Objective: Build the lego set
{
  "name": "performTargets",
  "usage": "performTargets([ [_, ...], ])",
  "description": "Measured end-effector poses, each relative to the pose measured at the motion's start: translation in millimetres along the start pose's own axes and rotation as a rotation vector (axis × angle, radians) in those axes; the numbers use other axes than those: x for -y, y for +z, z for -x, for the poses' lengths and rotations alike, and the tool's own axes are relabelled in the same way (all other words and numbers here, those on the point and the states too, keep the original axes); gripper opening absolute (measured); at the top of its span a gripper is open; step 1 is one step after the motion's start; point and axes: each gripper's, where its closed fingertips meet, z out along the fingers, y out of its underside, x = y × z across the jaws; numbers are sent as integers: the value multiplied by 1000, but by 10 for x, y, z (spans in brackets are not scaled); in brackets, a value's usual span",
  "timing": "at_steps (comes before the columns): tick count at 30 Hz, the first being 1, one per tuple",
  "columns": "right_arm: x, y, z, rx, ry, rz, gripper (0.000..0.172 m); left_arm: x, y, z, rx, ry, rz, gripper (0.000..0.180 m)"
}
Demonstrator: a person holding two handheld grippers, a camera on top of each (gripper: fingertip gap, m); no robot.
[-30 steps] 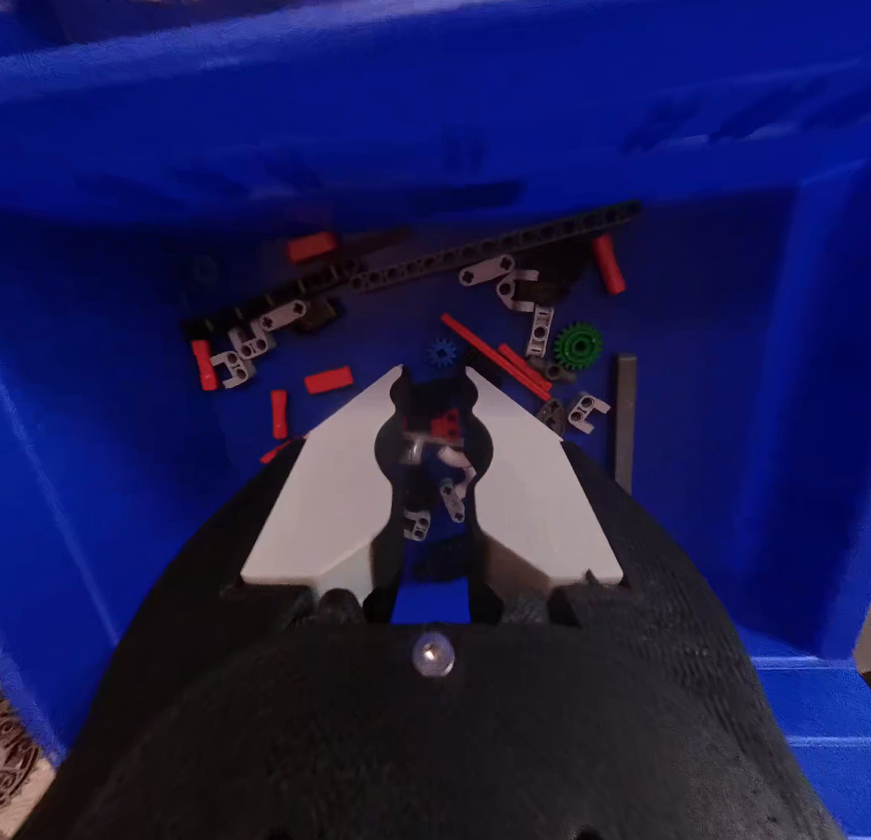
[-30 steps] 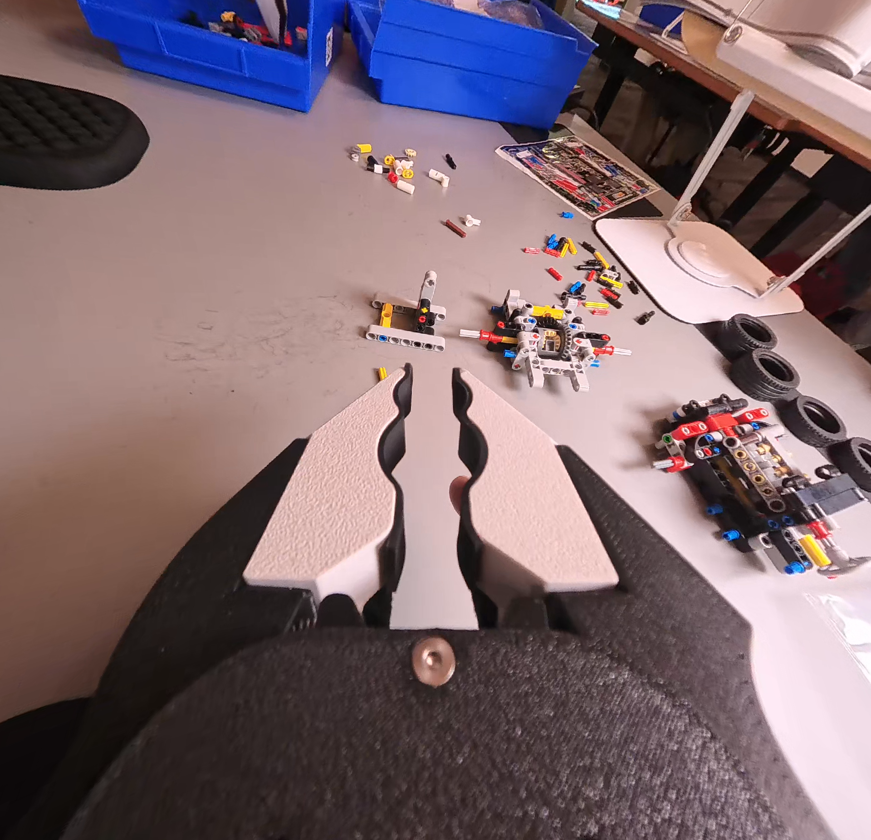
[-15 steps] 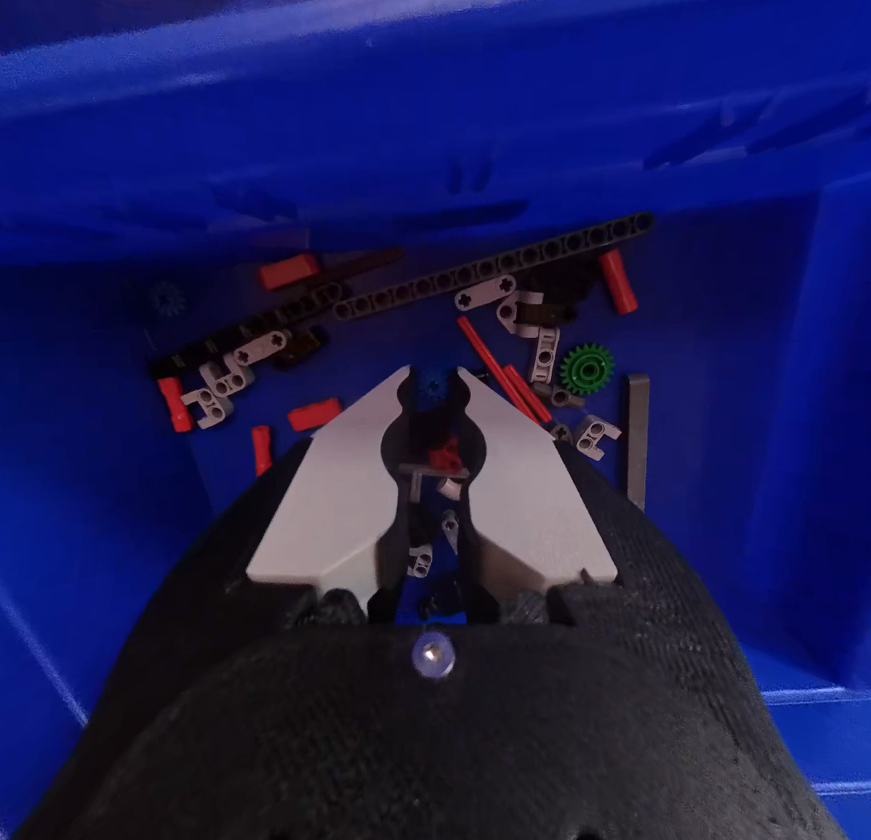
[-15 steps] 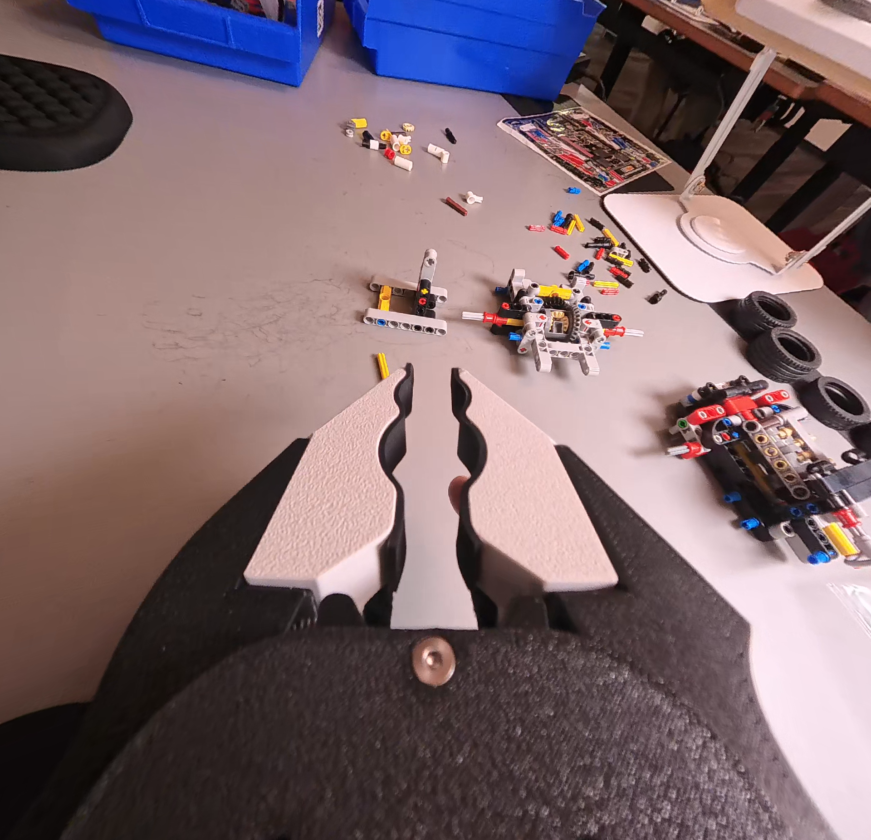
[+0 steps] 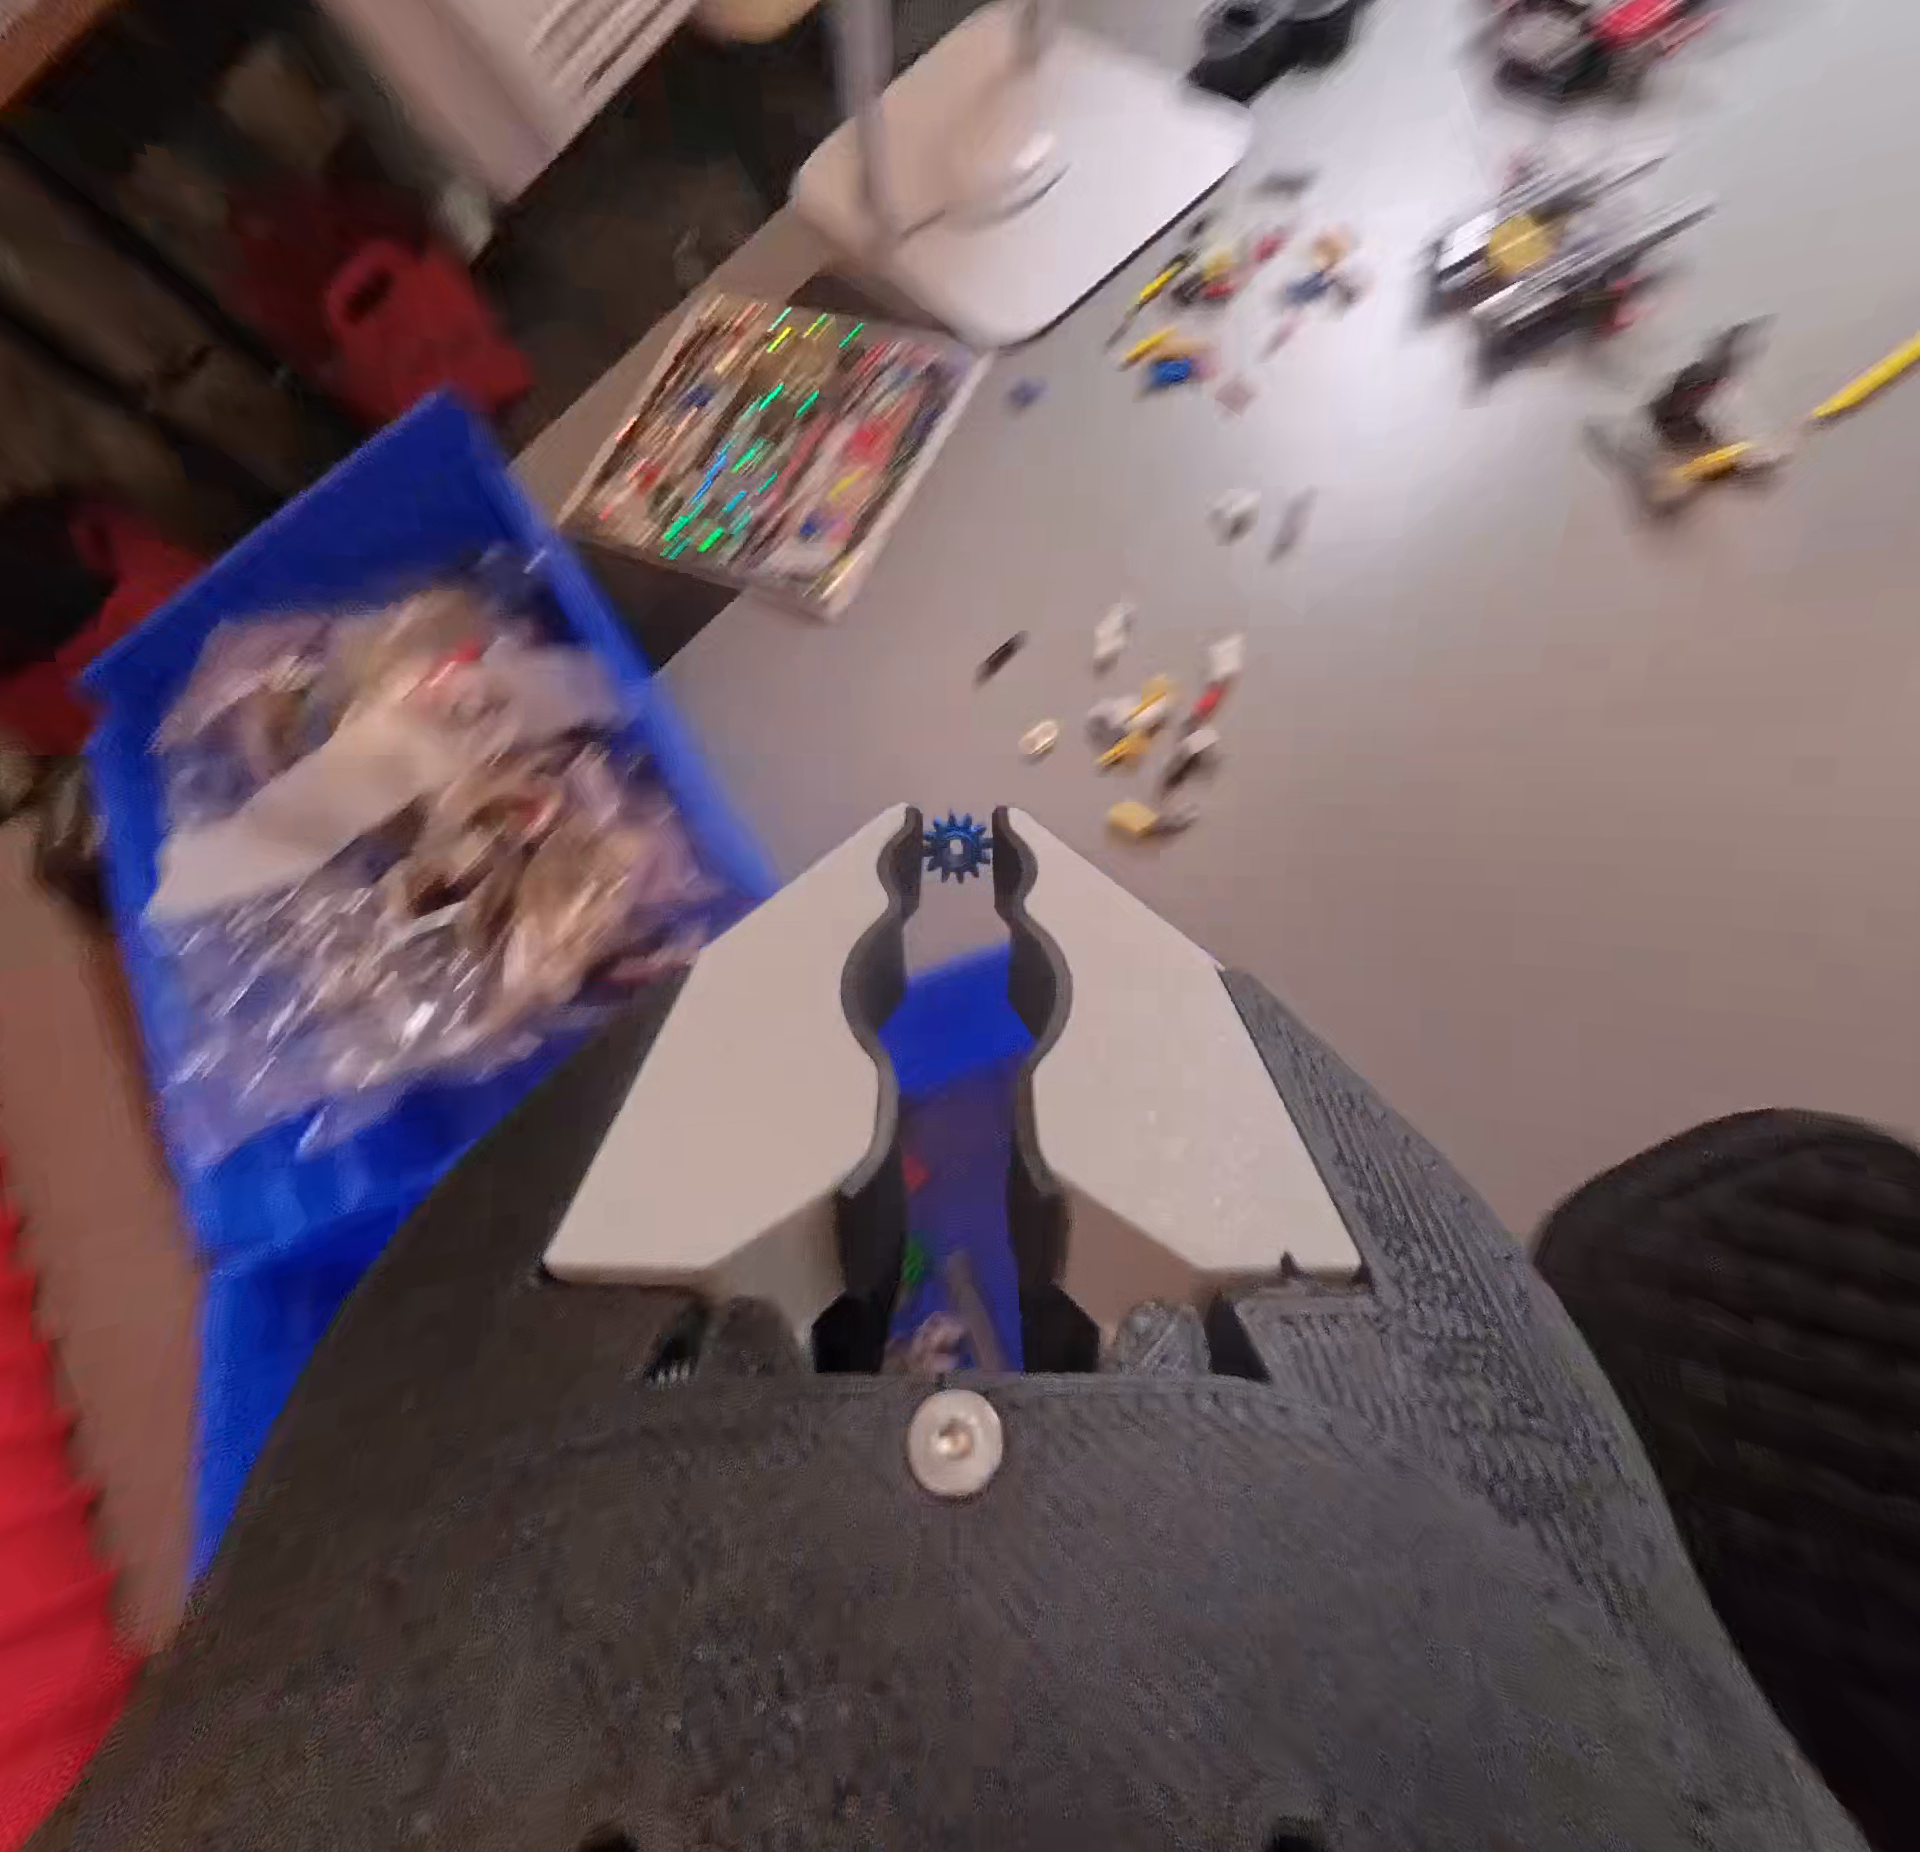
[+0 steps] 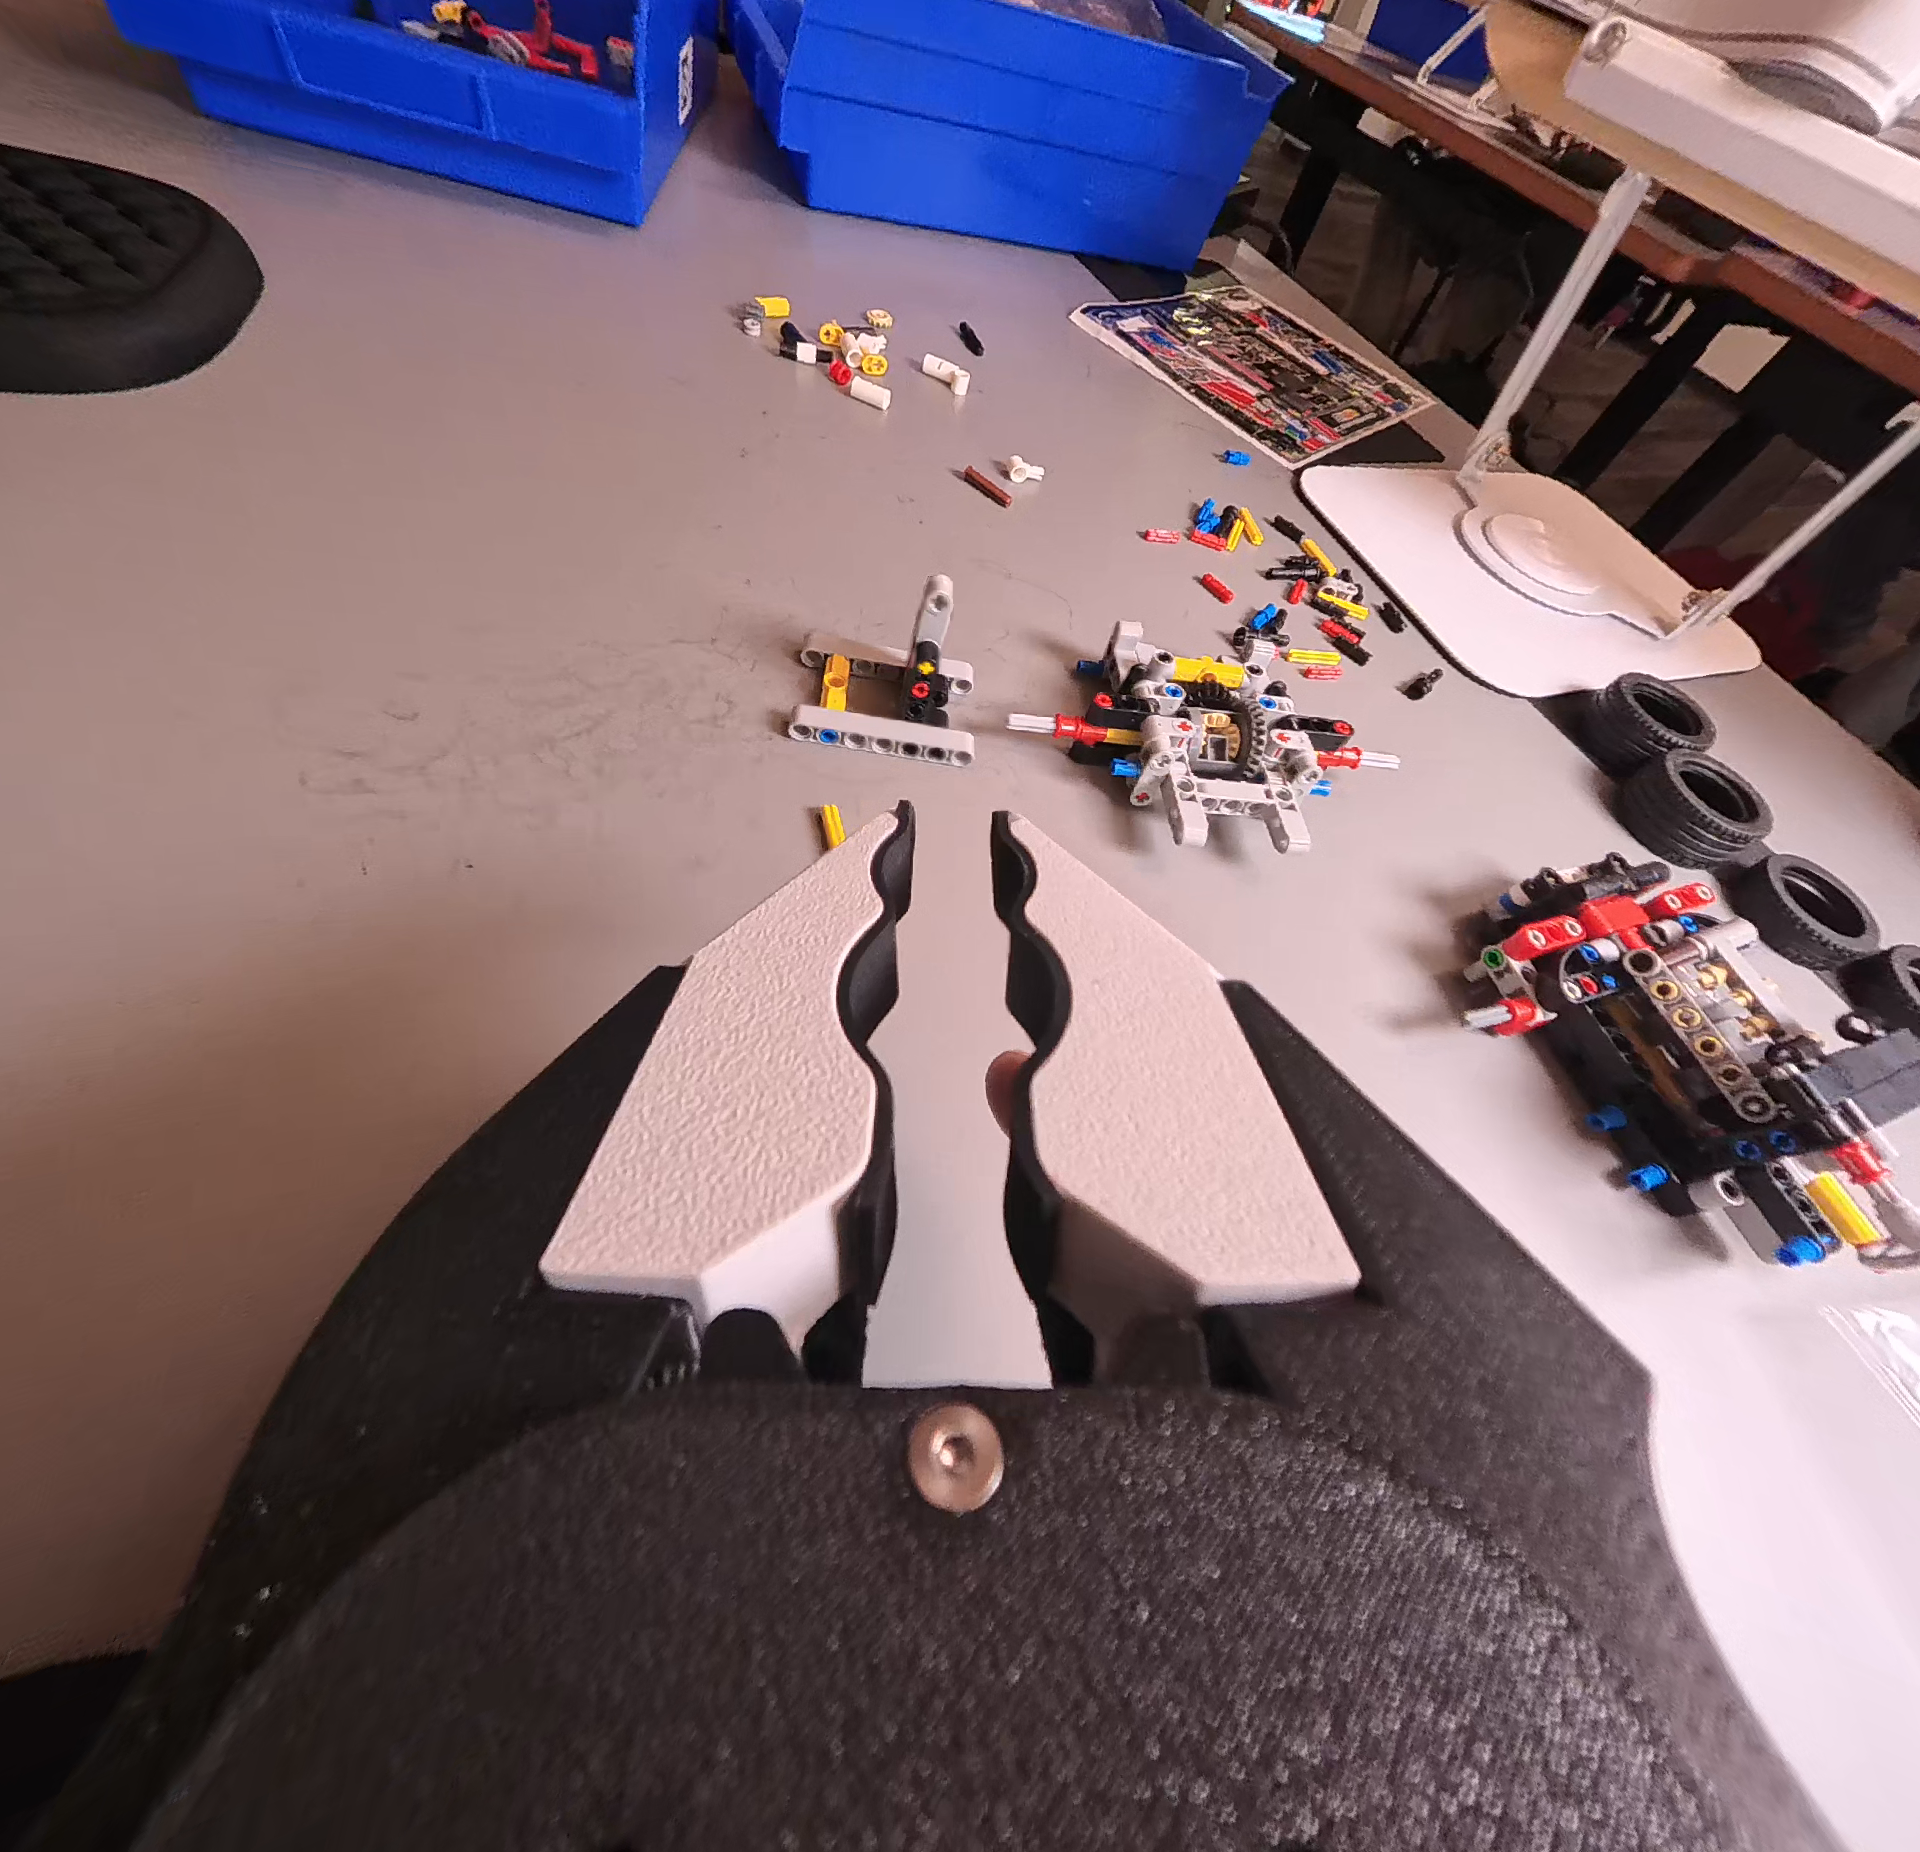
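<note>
Small blue gear pinched between the left gripper tips, up over the grey table, above a blue bin of small parts glimpsed between the fingers. Beside it, another blue bin stuffed with clear bags, badly blurred. Right gripper spread apart and bare over the table, near a yellow pin; two bins at the far edge, the left bin showing red and black parts, the right bin showing plastic bags, both cut off by the frame.

On the counter, two bins are set side by side at the far edge, with a printed sheet to their right and a lamp base nearer than that sheet. A small frame and a geared assembly are laid just ahead of the right claw, the assembly to the right. A gear is pinched at the tips of the left claw, above the counter and right of a bin of bags.
</note>
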Motion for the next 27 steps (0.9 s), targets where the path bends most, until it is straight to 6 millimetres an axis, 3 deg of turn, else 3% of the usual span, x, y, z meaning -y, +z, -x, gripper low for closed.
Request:
performTargets([
  [1,2,17,30,4,-11,-1,13,171,73,-307,-77,19,-61,12],
  [4,1,68,120,16,-49,5,12,541,356,-1237,-329,23,-230,12],
  [7,21,105,197,24,-85,3,12,751,689,-2079,-616,-70,-363,11],
  [9,77,121,267,39,-101,-24,13,806,930,-2505,-788,-161,-383,12],
  [12,232,132,466,101,-124,-103,15,843,1177,-2932,-995,-273,-366,12],
  [16,351,167,693,186,-141,-160,25,790,1290,-3118,-1170,-403,-350,12],
  [19,434,207,771,219,-130,-194,30,710,1223,-3160,-1273,-509,-350,11],
  [24,694,248,901,245,-78,-291,25,752,1069,-3118,-1344,-531,-392,11],
  [27,741,253,954,238,-100,-312,23,755,1017,-3139,-1391,-558,-391,11],
])
